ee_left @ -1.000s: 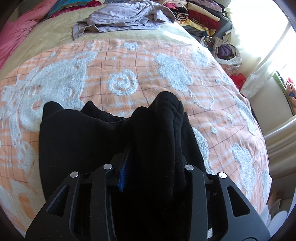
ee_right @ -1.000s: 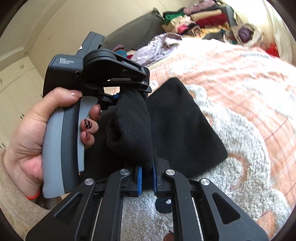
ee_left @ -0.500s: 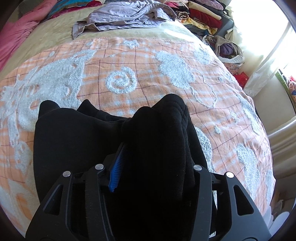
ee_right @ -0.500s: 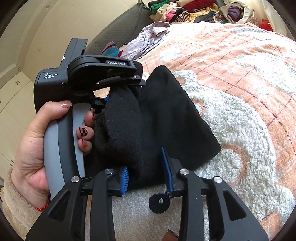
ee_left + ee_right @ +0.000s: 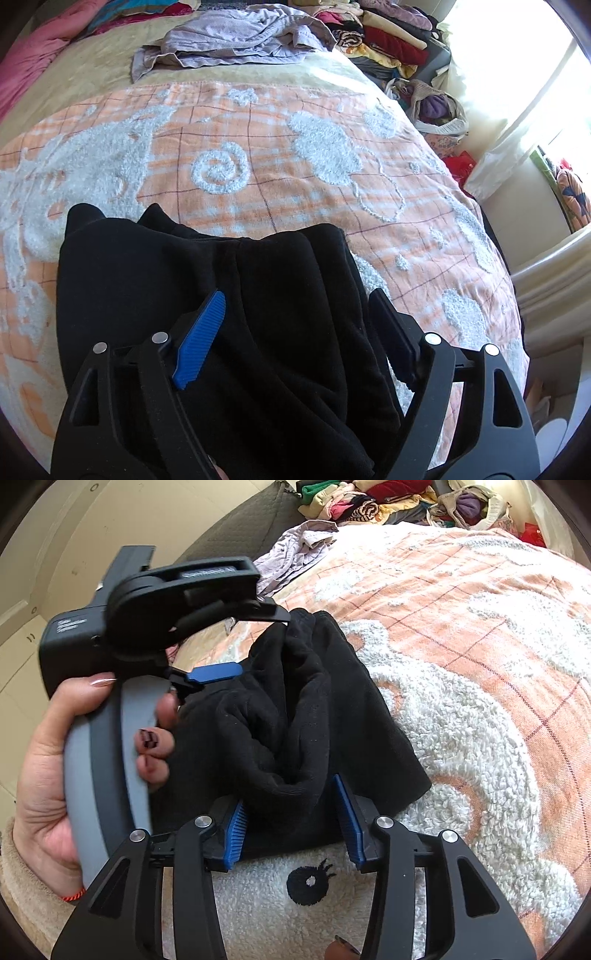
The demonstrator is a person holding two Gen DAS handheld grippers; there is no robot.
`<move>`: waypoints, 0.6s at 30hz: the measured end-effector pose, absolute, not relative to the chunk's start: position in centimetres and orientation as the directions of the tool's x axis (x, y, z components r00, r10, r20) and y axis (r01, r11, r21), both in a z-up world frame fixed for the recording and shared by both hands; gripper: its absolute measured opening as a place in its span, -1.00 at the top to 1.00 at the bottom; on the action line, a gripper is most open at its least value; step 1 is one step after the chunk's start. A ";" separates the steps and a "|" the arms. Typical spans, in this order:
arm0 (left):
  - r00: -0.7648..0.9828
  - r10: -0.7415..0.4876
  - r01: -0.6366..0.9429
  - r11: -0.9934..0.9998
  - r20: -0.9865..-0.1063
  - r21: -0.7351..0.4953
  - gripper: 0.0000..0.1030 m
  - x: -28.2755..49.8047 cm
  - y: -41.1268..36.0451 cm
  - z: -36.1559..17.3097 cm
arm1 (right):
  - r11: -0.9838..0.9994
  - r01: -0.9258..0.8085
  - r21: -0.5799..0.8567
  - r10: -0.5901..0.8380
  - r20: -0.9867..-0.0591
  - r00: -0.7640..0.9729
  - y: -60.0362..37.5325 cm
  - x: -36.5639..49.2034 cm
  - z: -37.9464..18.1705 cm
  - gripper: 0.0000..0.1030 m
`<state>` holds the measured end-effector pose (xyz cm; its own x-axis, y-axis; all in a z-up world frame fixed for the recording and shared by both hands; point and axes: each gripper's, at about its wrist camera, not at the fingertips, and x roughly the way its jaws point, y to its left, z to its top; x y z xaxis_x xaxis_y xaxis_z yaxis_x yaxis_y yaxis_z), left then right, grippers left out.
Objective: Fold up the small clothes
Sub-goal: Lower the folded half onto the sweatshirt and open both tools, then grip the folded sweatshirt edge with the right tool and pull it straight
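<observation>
A small black garment (image 5: 207,280) lies bunched and folded over on the orange and white blanket (image 5: 295,177). In the left wrist view my left gripper (image 5: 295,317) is open, its jaws wide apart with the black cloth lying between them. In the right wrist view the garment (image 5: 303,709) lies in a rumpled fold. My right gripper (image 5: 291,812) is open, its blue pads (image 5: 236,830) on either side of the fold's near edge. The left gripper (image 5: 255,642) shows there too, held by a hand, jaws spread over the cloth's far end.
A crumpled lilac garment (image 5: 236,44) lies at the far end of the bed. A pile of coloured clothes (image 5: 384,40) and a bag of clothes (image 5: 436,107) stand beyond it at the right. The bed's edge drops off at the right (image 5: 517,280).
Both grippers have opened and let go of the black garment, which has dropped onto the blanket. The fold has slumped lower and wider.
</observation>
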<state>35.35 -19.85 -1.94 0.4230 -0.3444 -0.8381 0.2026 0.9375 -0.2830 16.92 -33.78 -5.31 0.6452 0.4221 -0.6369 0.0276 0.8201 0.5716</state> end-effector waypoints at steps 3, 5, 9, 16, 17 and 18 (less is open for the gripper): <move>0.437 -0.362 0.204 0.931 -0.823 -0.302 -0.52 35.1 -19.0 -1.2 | 0.813 0.022 0.582 0.437 -0.634 0.638 -34.0 17.1 -5.3 0.10; 0.456 -0.375 0.204 0.927 -0.807 -0.315 -0.52 34.7 -18.0 -0.4 | 0.808 0.013 0.589 0.449 -0.630 0.634 -34.1 17.1 -5.3 0.02; 0.511 -0.361 0.195 0.933 -0.780 -0.304 -0.64 33.4 -15.3 0.9 | 0.785 -0.015 0.620 0.492 -0.609 0.622 -34.1 17.7 -4.9 -0.38; 0.591 -0.260 0.111 0.964 -0.764 -0.243 -0.68 30.6 -9.5 0.6 | 0.841 -0.073 0.536 0.471 -0.658 0.588 -33.5 21.8 -2.8 -0.77; 0.592 -0.248 0.100 0.967 -0.767 -0.235 -0.69 30.2 -8.8 0.1 | 0.854 -0.076 0.515 0.457 -0.672 0.584 -33.4 22.6 -2.7 -0.77; 0.592 -0.238 0.095 0.969 -0.770 -0.226 -0.70 29.8 -8.3 -0.3 | 0.870 -0.068 0.489 0.434 -0.692 0.576 -33.3 23.6 -2.8 -0.77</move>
